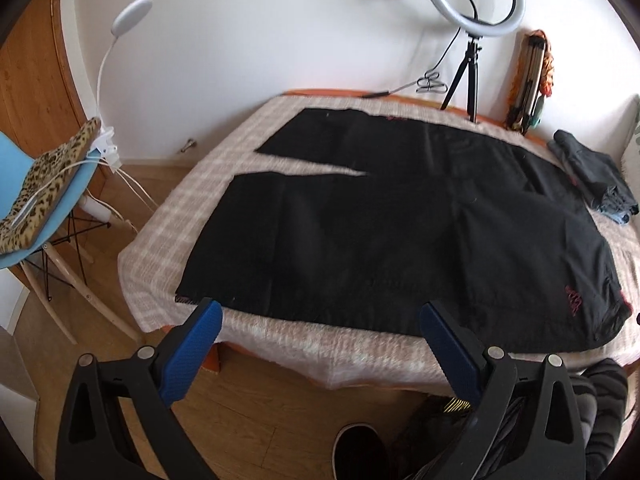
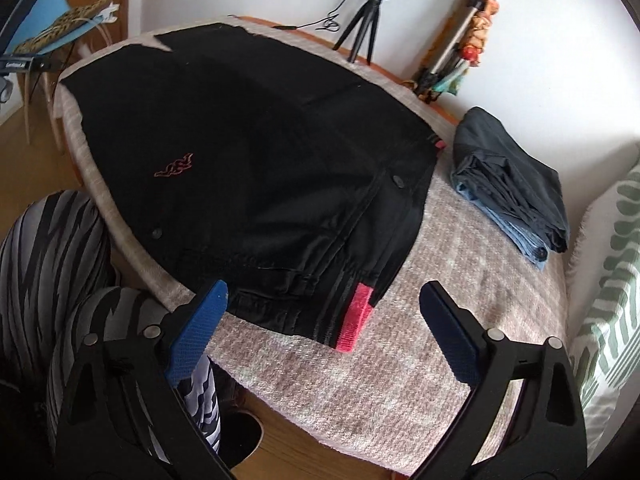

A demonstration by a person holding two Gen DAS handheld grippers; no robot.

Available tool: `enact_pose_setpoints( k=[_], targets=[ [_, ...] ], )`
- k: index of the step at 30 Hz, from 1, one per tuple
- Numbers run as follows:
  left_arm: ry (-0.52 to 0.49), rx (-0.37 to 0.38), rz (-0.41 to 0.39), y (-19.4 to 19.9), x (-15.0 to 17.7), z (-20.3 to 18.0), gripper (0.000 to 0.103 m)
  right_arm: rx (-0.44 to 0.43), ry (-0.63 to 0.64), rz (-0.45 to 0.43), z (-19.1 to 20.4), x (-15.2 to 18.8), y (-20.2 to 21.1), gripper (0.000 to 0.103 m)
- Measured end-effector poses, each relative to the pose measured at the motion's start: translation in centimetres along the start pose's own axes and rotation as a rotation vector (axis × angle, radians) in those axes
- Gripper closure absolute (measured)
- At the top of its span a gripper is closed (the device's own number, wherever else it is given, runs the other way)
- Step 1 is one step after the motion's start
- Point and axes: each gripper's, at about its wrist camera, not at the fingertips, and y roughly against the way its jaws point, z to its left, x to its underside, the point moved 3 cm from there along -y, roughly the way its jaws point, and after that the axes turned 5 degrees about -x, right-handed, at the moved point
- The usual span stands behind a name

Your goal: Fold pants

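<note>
Black pants (image 1: 400,232) with small red embroidery lie spread flat on a table under a beige checked cloth (image 1: 168,224), legs pointing left and split apart. In the right wrist view the waistband end (image 2: 304,208) shows a pink-red tab (image 2: 356,316) at its near corner. My left gripper (image 1: 320,320) hangs open above the near table edge, by the hem of the near leg, nothing between its blue pads. My right gripper (image 2: 324,304) stands open over the waistband corner, its left fingertip (image 2: 212,300) at the fabric edge, pads apart from the cloth.
A folded dark and blue stack of clothes (image 2: 516,196) sits at the table's right. A ring light on a tripod (image 1: 472,20) stands at the back. A blue chair (image 1: 48,200) with a leopard cushion is left. A person's striped legs (image 2: 48,256) and shoe (image 1: 360,452) are near.
</note>
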Motion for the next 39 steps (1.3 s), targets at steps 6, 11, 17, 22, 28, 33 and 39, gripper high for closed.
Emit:
enact_pose_setpoints(
  k=[6,11,17,22,28,33,39],
  targets=[
    [0.033,0.026,0.050,-1.9,0.6,1.2,0.006,-0.098,0.133,0.075,2.0,-0.1,-1.9,0.017],
    [0.032,0.048,0.086,-2.8,1.2,1.2,0.013,-0.144,0.189,0.137,2.4,-0.1,-3.8,0.029],
    [0.028,0.091,0.114,-3.9,1.6,0.8,0.029,-0.168,0.238,0.174,2.5,-0.2,-4.7,0.032],
    [0.039,0.100,0.131,-4.5,1.7,0.8,0.029,-0.202,0.277,0.179,2.6,-0.1,-4.3,0.032],
    [0.081,0.112,0.156,-5.0,1.3,1.3,0.029,-0.184,0.328,0.185,3.6,0.3,-4.5,0.036],
    [0.085,0.129,0.188,-5.5,1.4,0.9,0.029,-0.191,0.305,0.182,3.7,-0.7,-4.9,0.075],
    [0.100,0.170,0.228,-6.3,1.8,0.0,0.029,-0.153,0.268,0.114,3.3,-2.3,-4.2,0.086]
  ],
)
